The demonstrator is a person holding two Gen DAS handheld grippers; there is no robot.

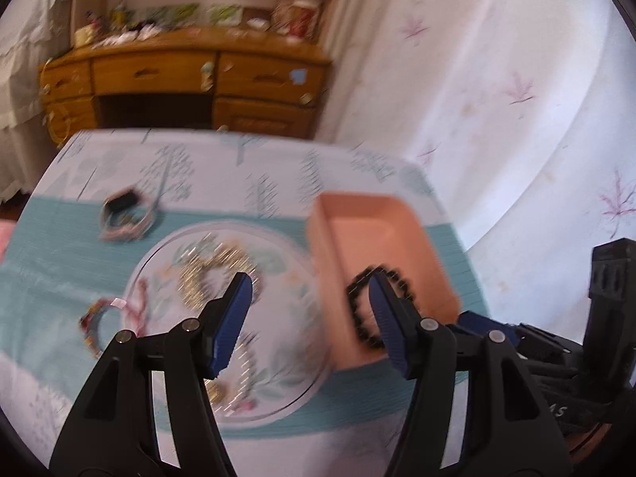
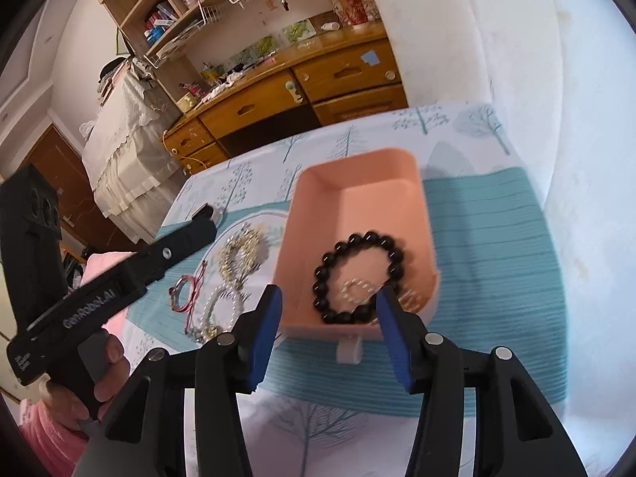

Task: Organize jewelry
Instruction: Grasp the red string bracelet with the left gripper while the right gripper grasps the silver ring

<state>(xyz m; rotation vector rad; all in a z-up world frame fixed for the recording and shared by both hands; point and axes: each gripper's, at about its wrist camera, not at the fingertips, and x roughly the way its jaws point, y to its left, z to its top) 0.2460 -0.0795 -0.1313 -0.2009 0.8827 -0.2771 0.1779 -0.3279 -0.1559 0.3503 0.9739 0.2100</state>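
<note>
Black bead bracelet (image 2: 359,278) and small pearl ring (image 2: 357,292) lying in pink tray (image 2: 357,171); gold chains (image 2: 240,252) at nine o'clock on bench. Light, limp, snaggy: pinch one strand. Left tool (image 1: 310,290), right tool (image 2: 328,304): half-wide, empty.

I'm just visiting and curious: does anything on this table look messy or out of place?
Somewhat. The gold chains and pearl bracelet lie in a loose tangle on the round floral mat, not yet sorted. Only the black bead bracelet and a small pearl piece sit in the pink tray. Nothing looks broken.
</note>
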